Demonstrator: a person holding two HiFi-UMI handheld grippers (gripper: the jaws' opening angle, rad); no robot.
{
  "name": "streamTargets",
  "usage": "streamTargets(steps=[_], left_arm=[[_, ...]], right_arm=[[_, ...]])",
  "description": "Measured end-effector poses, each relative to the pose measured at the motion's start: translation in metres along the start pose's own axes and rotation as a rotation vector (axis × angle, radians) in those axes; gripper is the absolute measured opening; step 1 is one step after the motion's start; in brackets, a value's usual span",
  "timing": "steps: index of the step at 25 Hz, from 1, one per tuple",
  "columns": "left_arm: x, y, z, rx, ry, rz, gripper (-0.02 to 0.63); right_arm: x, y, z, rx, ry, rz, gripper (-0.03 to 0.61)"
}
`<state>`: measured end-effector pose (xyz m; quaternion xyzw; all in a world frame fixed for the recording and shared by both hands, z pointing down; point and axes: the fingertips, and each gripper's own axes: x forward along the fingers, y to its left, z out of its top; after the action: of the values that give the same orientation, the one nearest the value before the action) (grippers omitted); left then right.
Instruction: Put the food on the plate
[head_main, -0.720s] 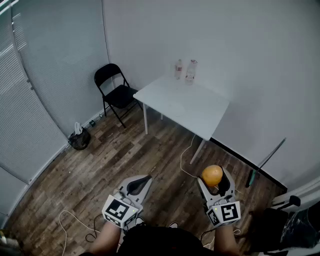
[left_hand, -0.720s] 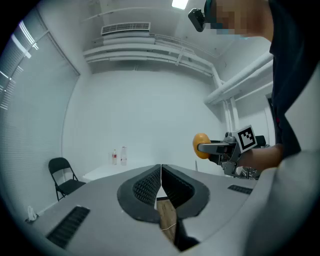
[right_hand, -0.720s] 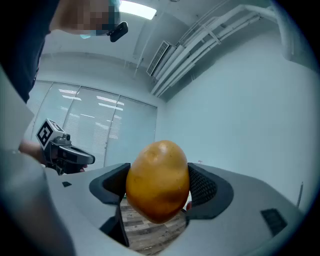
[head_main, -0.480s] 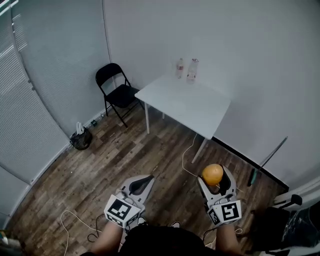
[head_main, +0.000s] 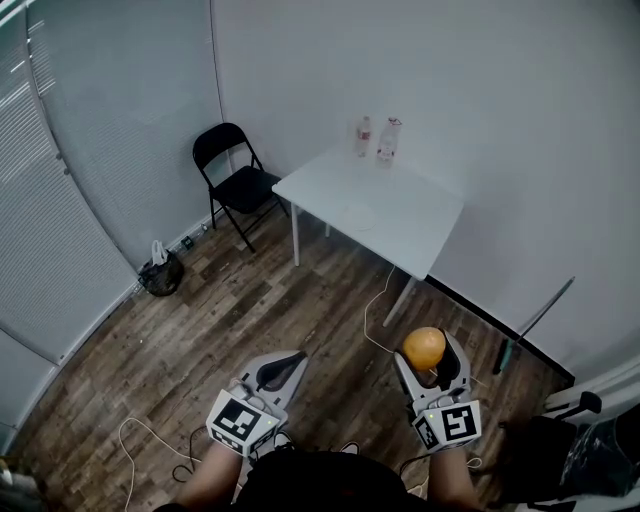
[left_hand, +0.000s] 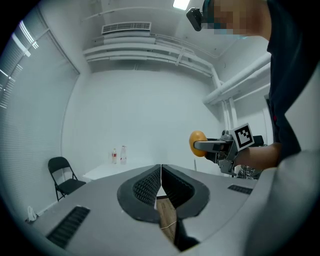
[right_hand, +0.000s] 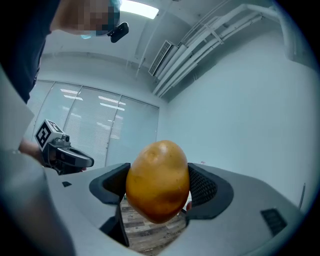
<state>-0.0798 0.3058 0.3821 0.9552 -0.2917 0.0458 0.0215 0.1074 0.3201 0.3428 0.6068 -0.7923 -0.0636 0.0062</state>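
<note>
A: Where's the potato (right_hand: 158, 181)?
B: Gripped by the right hand-held gripper (head_main: 428, 356), long axis upright between the pads, over the floor (head_main: 250, 320). Left hand-held gripper (left_hand: 161, 172) is clenched and empty.
A: Plate?
B: None visible. The bench (head_main: 380, 215) is well ahead, slightly left.

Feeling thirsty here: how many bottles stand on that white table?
2. Both stand side by side at the white table's far edge by the wall: smaller bottle left, taller bottle right.
</note>
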Motion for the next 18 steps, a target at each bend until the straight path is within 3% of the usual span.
streamTargets(steps=[6,10,18], left_arm=[[-0.012,0.01,-0.001,-0.022,-0.01,-0.004,0.023],[-0.03,0.024,-0.011,-0.007,-0.007,-0.016,0.023],[-0.057,0.065,-0.044,-0.05,0.039,-0.036,0.023]], right_arm=[[0.009,0.011,-0.006,0.01,0.015,-0.016,0.371],[0.02,0.036,-0.017,0.04,0.041,-0.019,0.371],[0.048,0.088,-0.041,0.067,0.066,-0.031,0.371]])
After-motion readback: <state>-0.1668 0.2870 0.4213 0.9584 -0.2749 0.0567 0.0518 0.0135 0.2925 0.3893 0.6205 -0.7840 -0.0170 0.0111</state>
